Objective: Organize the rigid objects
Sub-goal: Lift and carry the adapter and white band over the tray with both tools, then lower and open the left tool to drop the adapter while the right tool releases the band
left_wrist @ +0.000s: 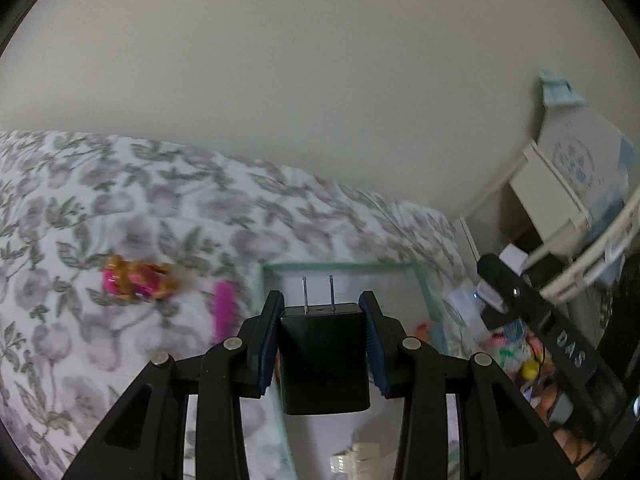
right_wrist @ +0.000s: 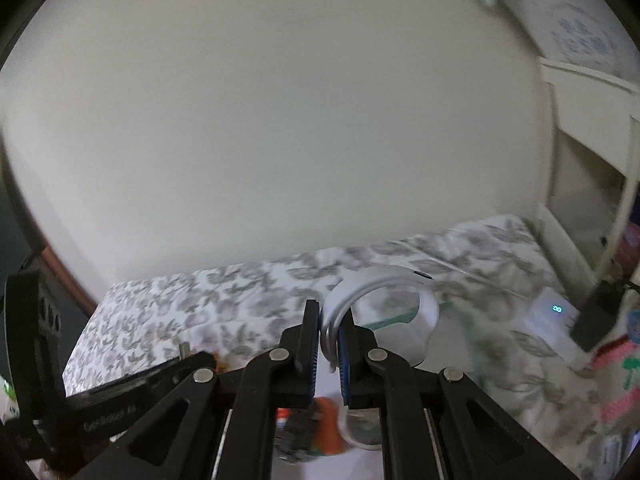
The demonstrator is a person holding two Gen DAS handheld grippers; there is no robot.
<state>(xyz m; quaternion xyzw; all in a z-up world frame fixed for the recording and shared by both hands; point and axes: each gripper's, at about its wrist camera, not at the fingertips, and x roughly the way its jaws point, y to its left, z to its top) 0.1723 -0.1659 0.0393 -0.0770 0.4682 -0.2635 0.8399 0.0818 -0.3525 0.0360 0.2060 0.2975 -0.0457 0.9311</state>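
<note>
Above the floral bedsheet [left_wrist: 120, 200]: both grippers loaded.

The left gripper [left_wrist: 323, 300] clamps a black wall charger [left_wrist: 324, 360] by its side faces, prongs pointing away, above a clear green-edged tray [left_wrist: 420, 280] lying on the sheet. A pink-and-orange toy [left_wrist: 136, 278] lies on the sheet to the far left. The right gripper [right_wrist: 329, 320] is clenched on the rim of a white ring-shaped roll of tape [right_wrist: 384, 312], held on edge above the bed.
</note>
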